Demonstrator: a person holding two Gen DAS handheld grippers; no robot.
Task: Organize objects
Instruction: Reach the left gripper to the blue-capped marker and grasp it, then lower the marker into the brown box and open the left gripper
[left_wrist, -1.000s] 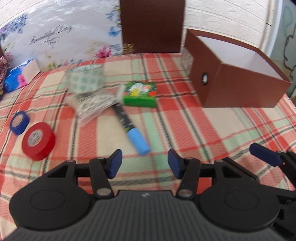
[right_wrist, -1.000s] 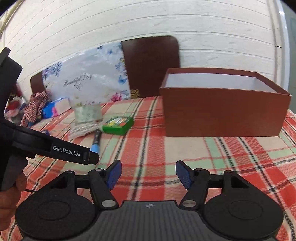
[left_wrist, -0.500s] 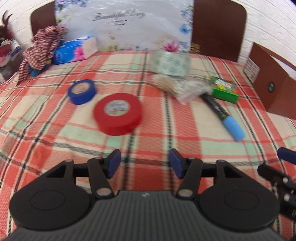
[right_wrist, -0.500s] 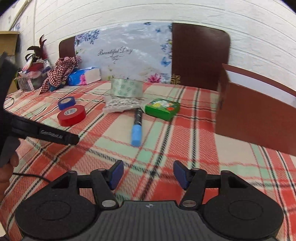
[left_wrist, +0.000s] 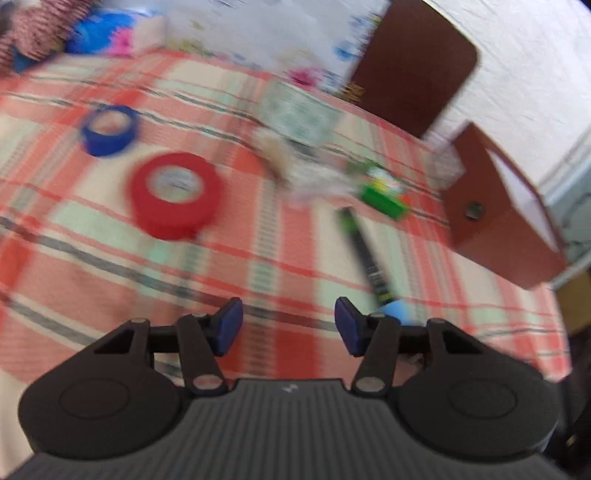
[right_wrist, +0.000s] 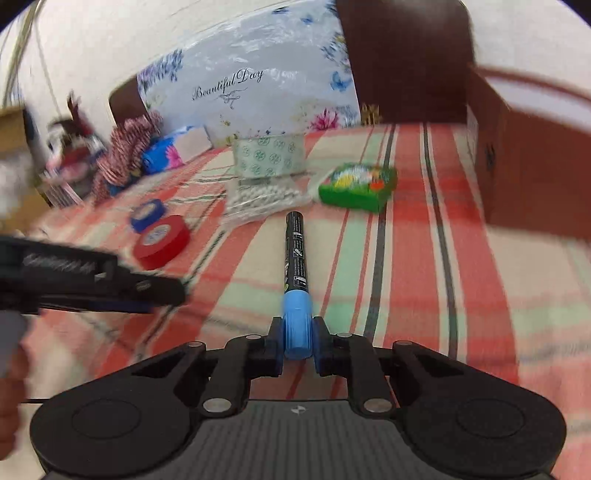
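A: Step in hand?

B: Pickup. Right gripper (right_wrist: 297, 345) jaws closing on the blue cap of the marker (right_wrist: 296, 254); pads already press it. Marker lies mid-table on the plaid cloth (right_wrist: 436, 295), barrel pointing to the far edge.

A: Left?

B: Left gripper (left_wrist: 288, 326) fingers spread, closing slightly, nothing between them. It hovers near the red tape roll (left_wrist: 176, 195).

A: Next?

B: Likely lift, carry to the brown box (right_wrist: 532, 162) at the right edge. Must clear its near wall.

A: Obstacles?

B: Green box (right_wrist: 357, 182) and bead bag (right_wrist: 264, 199) sit just beyond the marker's far end. Blue tape roll (left_wrist: 109, 129) well clear.
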